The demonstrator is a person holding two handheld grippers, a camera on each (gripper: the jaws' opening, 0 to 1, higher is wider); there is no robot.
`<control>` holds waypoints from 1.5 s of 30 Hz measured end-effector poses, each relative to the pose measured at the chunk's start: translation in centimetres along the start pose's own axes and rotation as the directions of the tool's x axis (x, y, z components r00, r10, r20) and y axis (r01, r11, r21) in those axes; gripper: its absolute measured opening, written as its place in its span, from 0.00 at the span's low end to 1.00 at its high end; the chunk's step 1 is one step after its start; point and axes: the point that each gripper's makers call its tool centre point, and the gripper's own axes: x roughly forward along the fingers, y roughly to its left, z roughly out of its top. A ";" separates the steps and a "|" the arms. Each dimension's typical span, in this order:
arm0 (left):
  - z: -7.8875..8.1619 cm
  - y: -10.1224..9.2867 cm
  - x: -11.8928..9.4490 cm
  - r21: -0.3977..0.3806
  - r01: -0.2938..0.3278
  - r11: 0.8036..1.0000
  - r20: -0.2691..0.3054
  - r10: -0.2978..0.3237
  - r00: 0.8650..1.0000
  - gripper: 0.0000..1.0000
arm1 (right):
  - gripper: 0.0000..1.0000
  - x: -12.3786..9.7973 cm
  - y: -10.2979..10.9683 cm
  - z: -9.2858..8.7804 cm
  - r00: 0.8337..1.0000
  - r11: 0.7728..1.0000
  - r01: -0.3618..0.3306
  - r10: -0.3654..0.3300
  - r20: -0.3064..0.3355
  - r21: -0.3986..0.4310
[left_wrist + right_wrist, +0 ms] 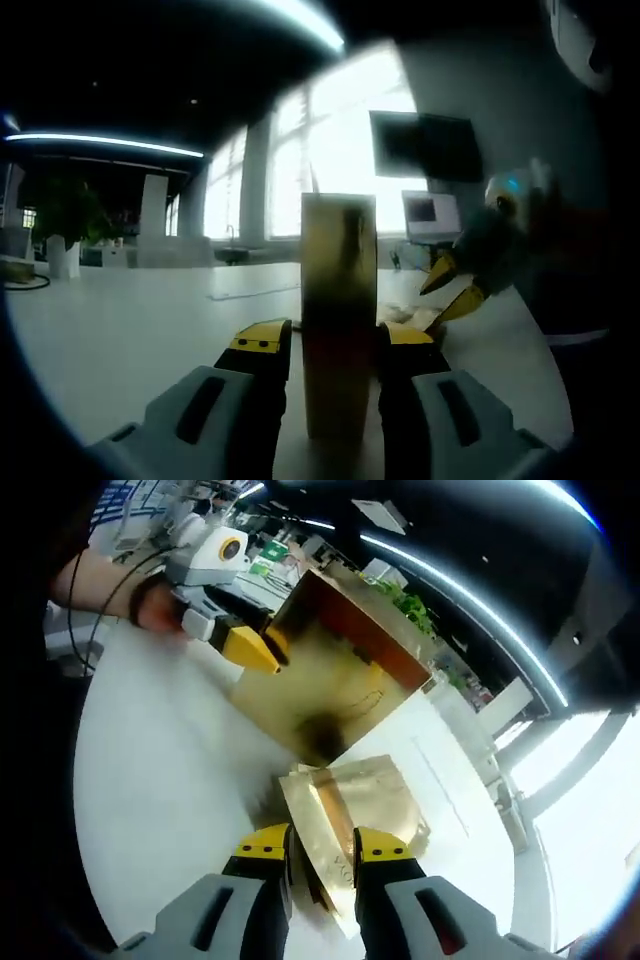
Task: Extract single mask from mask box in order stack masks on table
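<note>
A gold mask box [338, 300] stands upright between the jaws of my left gripper [335, 340], which is shut on its sides. In the right gripper view the same box [330, 675] hangs tilted above the white table [170, 780], with the left gripper [250, 645] clamped on its edge. My right gripper [322, 848] is shut on a flat gold mask packet [335, 845] just in front of the box. That packet rests over other gold packets [385, 785] lying on the table. The right gripper [452, 288] also appears to the right of the box.
The white table [120, 320] stretches left and ahead. A dark monitor [425, 145] hangs on the wall and a small screen [430, 212] sits below it. A potted plant [65, 215] stands far left. A person's hand [120, 590] holds the left gripper.
</note>
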 end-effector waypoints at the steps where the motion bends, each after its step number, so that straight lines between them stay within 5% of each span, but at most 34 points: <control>1: 0.0 0.0 0.0 0.000 0.000 1.000 0.000 0.000 1.000 0.26 | 0.19 -0.1 0.0 0.2 1.000 1.000 -0.002 0.002 0.012 0.010; 11: 0.0 0.0 0.0 -0.003 0.000 1.000 -0.002 0.000 1.000 0.26 | 0.18 -1.5 -2.5 3.1 0.981 0.975 0.034 -0.075 0.181 0.219; 16: 0.0 0.1 0.0 -0.004 -0.001 1.000 -0.002 0.001 1.000 0.26 | 0.18 -2.7 -5.9 3.0 0.953 0.917 0.097 -0.198 0.228 0.388; 26: 0.0 0.0 0.0 -0.003 -0.002 1.000 -0.004 0.002 1.000 0.26 | 0.18 -3.7 -7.2 3.7 0.916 0.855 0.065 -0.255 0.308 0.514; 33: 0.0 -0.1 0.0 -0.002 -0.002 1.000 -0.005 0.002 1.000 0.26 | 0.18 -4.3 -8.2 3.0 0.903 0.810 0.055 -0.290 0.318 0.584; 42: 0.0 0.0 0.0 -0.003 -0.004 1.000 -0.005 0.004 1.000 0.26 | 0.12 -5.0 -9.9 1.5 0.872 0.680 0.055 -0.389 0.296 0.731; 45: -0.1 0.0 0.0 -0.003 -0.004 1.000 -0.006 0.004 1.000 0.26 | 0.13 -5.2 -10.0 1.5 0.868 0.680 0.064 -0.399 0.296 0.730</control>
